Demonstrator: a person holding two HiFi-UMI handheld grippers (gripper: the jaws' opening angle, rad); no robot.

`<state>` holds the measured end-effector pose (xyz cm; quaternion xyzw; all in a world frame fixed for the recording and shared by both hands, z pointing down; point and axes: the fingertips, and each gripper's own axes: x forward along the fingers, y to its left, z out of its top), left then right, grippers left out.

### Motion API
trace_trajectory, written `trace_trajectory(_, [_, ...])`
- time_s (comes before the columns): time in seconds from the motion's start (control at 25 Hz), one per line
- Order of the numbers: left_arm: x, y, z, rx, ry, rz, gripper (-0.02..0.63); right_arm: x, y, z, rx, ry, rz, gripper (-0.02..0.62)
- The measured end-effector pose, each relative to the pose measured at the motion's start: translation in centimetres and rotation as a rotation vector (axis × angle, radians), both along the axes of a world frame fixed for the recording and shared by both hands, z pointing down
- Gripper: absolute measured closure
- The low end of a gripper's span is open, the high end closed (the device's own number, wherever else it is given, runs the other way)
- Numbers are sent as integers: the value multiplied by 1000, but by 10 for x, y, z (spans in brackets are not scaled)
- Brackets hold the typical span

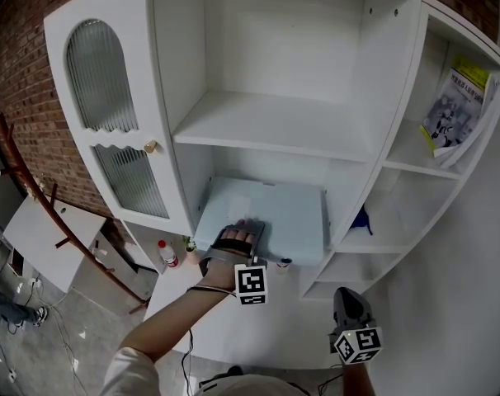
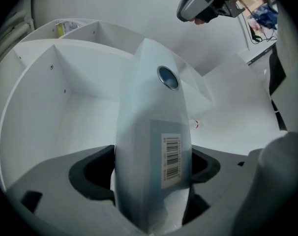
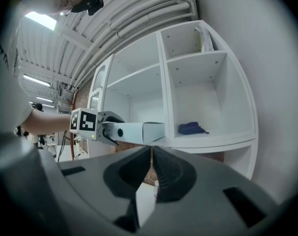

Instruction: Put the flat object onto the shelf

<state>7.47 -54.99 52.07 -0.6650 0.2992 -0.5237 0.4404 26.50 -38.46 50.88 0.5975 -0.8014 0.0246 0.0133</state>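
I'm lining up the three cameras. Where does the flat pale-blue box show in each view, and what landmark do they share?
Head view: centre, the flat pale-blue box lies below the middle shelf board, with the left gripper at its near edge.
Left gripper view: centre, box between the jaws, barcode label facing the camera.
Right gripper view: left of centre, box seen edge-on.
Shared landmark: white shelf unit.
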Motion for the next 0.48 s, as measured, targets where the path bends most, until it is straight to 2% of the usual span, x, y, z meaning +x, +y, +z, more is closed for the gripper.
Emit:
trace_trajectory(0.28, [1, -10, 6, 0, -4, -13, 201, -4, -3, 0, -2, 0, -3, 561])
trace_trajectory(0.48, [3, -17, 3, 40, 17, -8, 198, -5, -3, -2, -1, 4, -4, 561])
